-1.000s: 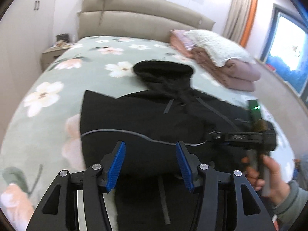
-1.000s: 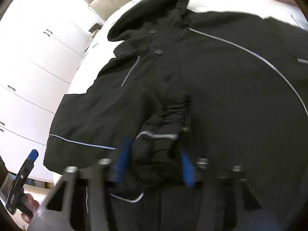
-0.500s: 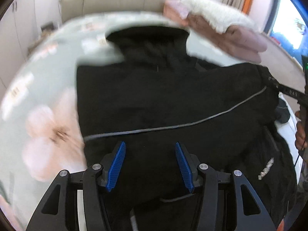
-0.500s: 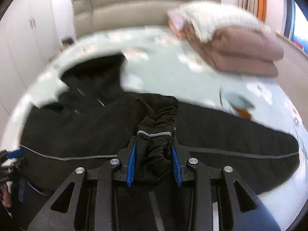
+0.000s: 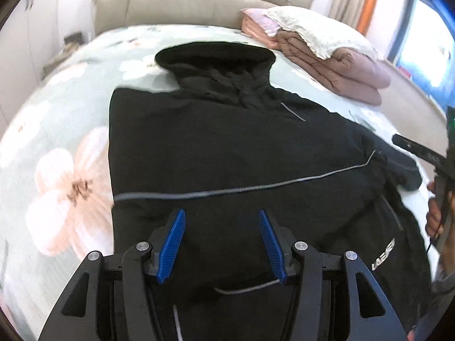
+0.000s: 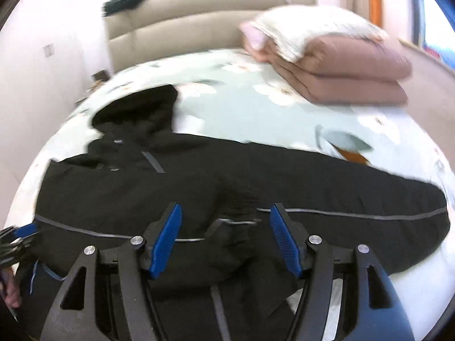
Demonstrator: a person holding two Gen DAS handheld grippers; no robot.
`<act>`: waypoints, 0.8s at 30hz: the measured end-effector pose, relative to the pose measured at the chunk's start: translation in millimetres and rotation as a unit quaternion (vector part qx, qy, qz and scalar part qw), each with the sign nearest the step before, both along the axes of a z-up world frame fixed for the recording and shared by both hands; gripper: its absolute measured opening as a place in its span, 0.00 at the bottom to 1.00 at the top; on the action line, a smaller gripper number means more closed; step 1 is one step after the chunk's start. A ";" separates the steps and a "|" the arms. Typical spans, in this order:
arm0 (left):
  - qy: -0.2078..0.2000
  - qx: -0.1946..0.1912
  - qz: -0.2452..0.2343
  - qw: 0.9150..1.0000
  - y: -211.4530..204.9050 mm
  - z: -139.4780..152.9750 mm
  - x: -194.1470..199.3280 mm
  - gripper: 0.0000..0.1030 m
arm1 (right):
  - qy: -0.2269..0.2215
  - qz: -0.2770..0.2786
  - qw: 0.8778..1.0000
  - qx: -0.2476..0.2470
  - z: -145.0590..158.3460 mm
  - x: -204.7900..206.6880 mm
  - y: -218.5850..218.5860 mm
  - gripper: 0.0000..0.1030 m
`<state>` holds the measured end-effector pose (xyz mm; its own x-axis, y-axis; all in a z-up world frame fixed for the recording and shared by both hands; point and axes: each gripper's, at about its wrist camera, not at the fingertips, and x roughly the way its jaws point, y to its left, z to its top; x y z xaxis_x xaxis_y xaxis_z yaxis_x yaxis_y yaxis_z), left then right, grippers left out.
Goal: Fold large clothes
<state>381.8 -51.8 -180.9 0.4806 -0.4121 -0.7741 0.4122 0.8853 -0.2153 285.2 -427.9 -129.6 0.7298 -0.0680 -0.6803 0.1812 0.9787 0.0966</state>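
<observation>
Right wrist view, matte black jacket, ruched cuff seemingly loose

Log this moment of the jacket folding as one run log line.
step: fold sleeve in | black jacket flat on bed | right gripper jaws just opened, cuff released | left gripper open, empty
</observation>
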 end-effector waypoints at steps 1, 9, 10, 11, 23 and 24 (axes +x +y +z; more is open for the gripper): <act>0.012 -0.003 0.011 1.000 3.4 -8.5 2.0 0.54 | 0.011 0.023 1.000 -0.001 -2.1 4.4 13.2 0.66; -0.001 0.007 0.021 1.000 0.4 -30.6 -0.9 0.54 | 0.122 0.023 0.992 -0.020 -79.6 44.0 40.0 0.66; -0.004 0.012 0.021 1.000 -0.1 -30.3 -1.5 0.54 | 0.119 0.024 0.992 -0.019 -75.1 41.5 40.3 0.66; -0.007 0.014 0.023 1.000 -0.1 -28.3 -3.1 0.54 | 0.116 0.026 0.993 -0.011 -67.6 38.4 40.1 0.66; -0.048 -0.047 0.026 0.997 24.5 54.8 -104.9 0.54 | 0.034 0.073 0.992 0.092 55.6 -130.1 58.2 0.67; -0.047 -0.052 0.029 0.997 27.3 53.5 -110.2 0.54 | 0.031 0.075 0.992 0.096 55.8 -136.4 59.0 0.69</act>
